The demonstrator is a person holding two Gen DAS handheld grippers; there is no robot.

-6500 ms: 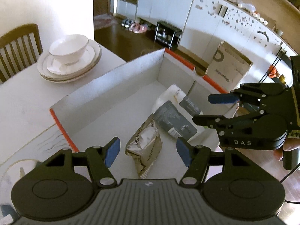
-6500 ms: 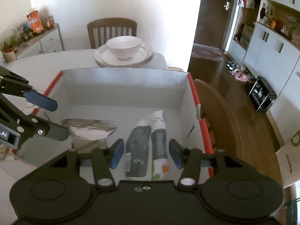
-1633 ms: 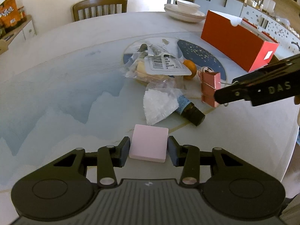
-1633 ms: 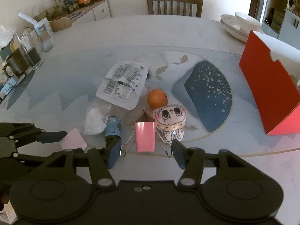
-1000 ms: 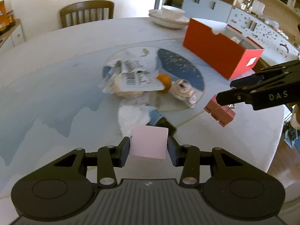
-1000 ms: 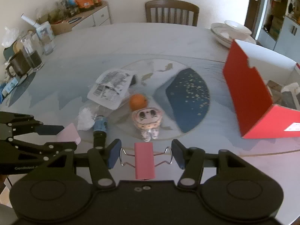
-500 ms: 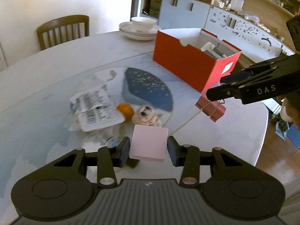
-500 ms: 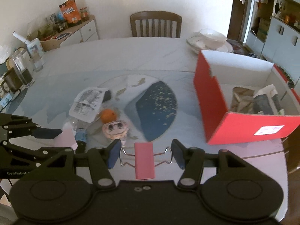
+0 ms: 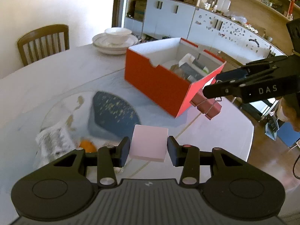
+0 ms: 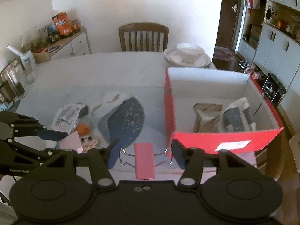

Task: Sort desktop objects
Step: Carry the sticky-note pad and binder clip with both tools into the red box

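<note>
**Both grippers loaded, held above the table near the red box**

The round table (image 10: 116,71) spreads below you, with a dark blue patch (image 10: 125,120) near its middle; the red box (image 9: 159,82) stands open on the table at your right, white inside, with a crumpled brownish packet (image 10: 206,116) and a dark-and-white tube pack (image 10: 236,116) lying in it; beyond the box sits a stack of plates with a bowl (image 10: 189,53), and a wooden chair (image 10: 143,36) behind that.

Your left gripper (image 9: 149,151) is clamped on a pale pink pad (image 9: 149,145), gripped flat by its two side edges, clear of the table; your right gripper (image 10: 144,153) squeezes the wire handles of a pink binder clip (image 10: 144,160), held just before the box's near red wall.

Left on the table, bunched together: a printed plastic wrapper (image 10: 66,115), an orange (image 10: 83,129), and a small cartoon-faced toy (image 10: 88,140) just beside it.
</note>
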